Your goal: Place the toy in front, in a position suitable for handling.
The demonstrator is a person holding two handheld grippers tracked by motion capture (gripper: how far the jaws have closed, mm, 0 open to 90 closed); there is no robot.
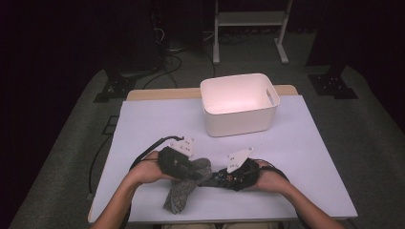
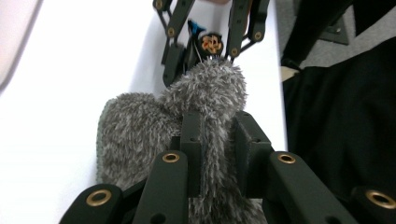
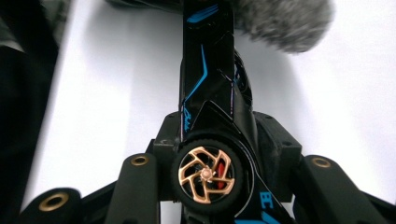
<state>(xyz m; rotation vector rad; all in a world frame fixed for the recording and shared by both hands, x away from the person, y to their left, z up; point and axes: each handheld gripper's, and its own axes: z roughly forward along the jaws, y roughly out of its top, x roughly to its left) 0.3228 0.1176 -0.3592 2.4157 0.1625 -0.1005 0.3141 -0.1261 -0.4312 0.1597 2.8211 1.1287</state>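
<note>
A grey fuzzy cloth (image 1: pixel 183 192), like a sock, lies near the table's front edge and drapes toward me. My left gripper (image 1: pixel 198 171) is shut on its upper end; in the left gripper view the black jaws (image 2: pixel 217 133) pinch a fold of the fuzzy cloth (image 2: pixel 135 135). My right gripper (image 1: pixel 217 179) faces it from the right, shut on a black toy car (image 1: pixel 222 178) with blue trim and gold wheels. In the right gripper view the toy car (image 3: pixel 205 93) sits between the jaws, its far end at the fuzzy cloth (image 3: pixel 285 23). The right gripper (image 2: pixel 210 42) meets the cloth's tip.
A white plastic bin (image 1: pixel 239 102) with handle slots stands at the back of the white table (image 1: pixel 157 124), empty inside. Both forearms come in from the bottom edge. Dark floor, cables and a white stand lie beyond the table.
</note>
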